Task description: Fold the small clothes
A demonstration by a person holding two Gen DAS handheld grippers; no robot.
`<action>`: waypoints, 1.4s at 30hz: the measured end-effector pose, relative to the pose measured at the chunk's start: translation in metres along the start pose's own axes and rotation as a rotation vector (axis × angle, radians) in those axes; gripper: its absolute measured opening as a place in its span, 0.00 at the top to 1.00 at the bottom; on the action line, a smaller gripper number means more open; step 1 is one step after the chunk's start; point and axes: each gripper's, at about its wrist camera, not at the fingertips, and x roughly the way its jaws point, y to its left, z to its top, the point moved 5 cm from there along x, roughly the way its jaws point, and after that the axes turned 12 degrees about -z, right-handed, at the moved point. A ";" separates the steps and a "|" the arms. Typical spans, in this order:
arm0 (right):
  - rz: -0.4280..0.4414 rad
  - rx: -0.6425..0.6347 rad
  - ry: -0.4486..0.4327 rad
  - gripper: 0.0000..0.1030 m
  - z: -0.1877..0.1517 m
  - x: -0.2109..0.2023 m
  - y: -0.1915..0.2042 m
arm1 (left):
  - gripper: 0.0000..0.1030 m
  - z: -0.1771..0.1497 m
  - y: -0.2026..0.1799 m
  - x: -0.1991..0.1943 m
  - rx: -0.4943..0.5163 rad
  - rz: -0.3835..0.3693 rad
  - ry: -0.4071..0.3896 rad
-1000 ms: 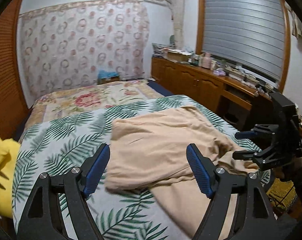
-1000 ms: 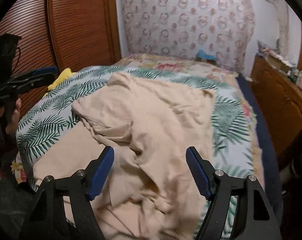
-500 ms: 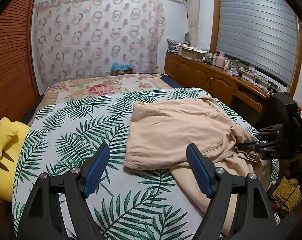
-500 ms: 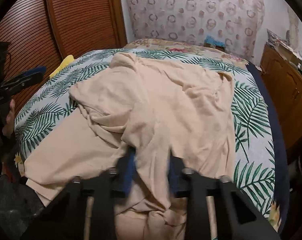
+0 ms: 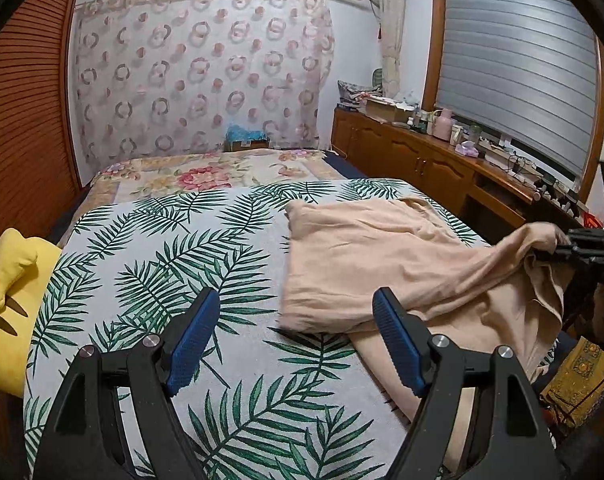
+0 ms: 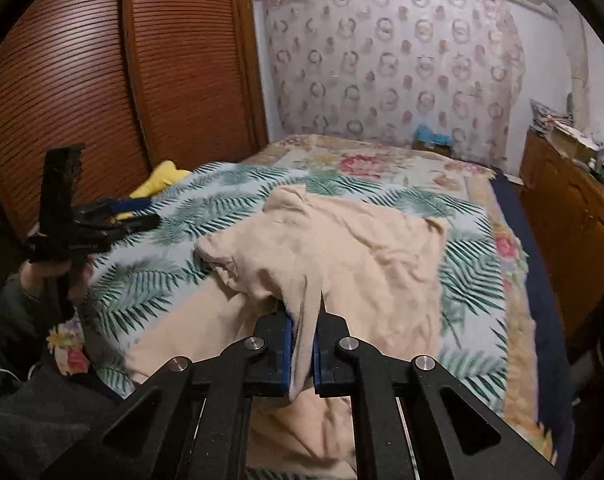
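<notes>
A beige garment (image 5: 382, 256) lies crumpled on the palm-leaf bedspread (image 5: 161, 264), on the right half of the bed. My right gripper (image 6: 302, 344) is shut on a fold of the beige garment (image 6: 334, 256) and lifts it off the bed; in the left wrist view it shows at the right edge (image 5: 582, 246) with cloth hanging from it. My left gripper (image 5: 295, 344) is open and empty, above the bedspread to the left of the garment. It also shows in the right wrist view (image 6: 101, 220), held in a hand.
A yellow cushion (image 5: 9, 280) lies at the bed's left edge by the wooden slatted wardrobe (image 6: 81, 80). A wooden sideboard (image 5: 442, 168) with clutter runs along the right under the window. A floral blanket (image 5: 205, 172) covers the far bed end.
My right gripper closed on a fold of the beige garment and raised it. My left gripper drew back and to the left, away from the garment, still open.
</notes>
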 end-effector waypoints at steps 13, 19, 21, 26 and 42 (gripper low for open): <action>-0.100 0.002 0.119 0.76 -0.035 0.013 -0.022 | 0.23 0.002 0.000 -0.014 0.004 0.027 -0.035; -0.097 -0.029 0.063 0.48 -0.018 0.002 -0.018 | 0.23 0.005 0.001 -0.022 0.015 0.039 -0.054; -0.082 -0.045 0.043 0.45 -0.011 0.004 -0.009 | 0.23 0.006 0.002 -0.025 0.013 0.041 -0.063; -0.023 -0.097 0.028 0.45 0.010 0.023 0.020 | 0.23 0.007 0.007 -0.033 0.012 0.056 -0.079; 0.133 -0.267 0.161 0.45 0.041 0.129 0.102 | 0.23 0.000 0.038 -0.055 -0.032 0.118 -0.117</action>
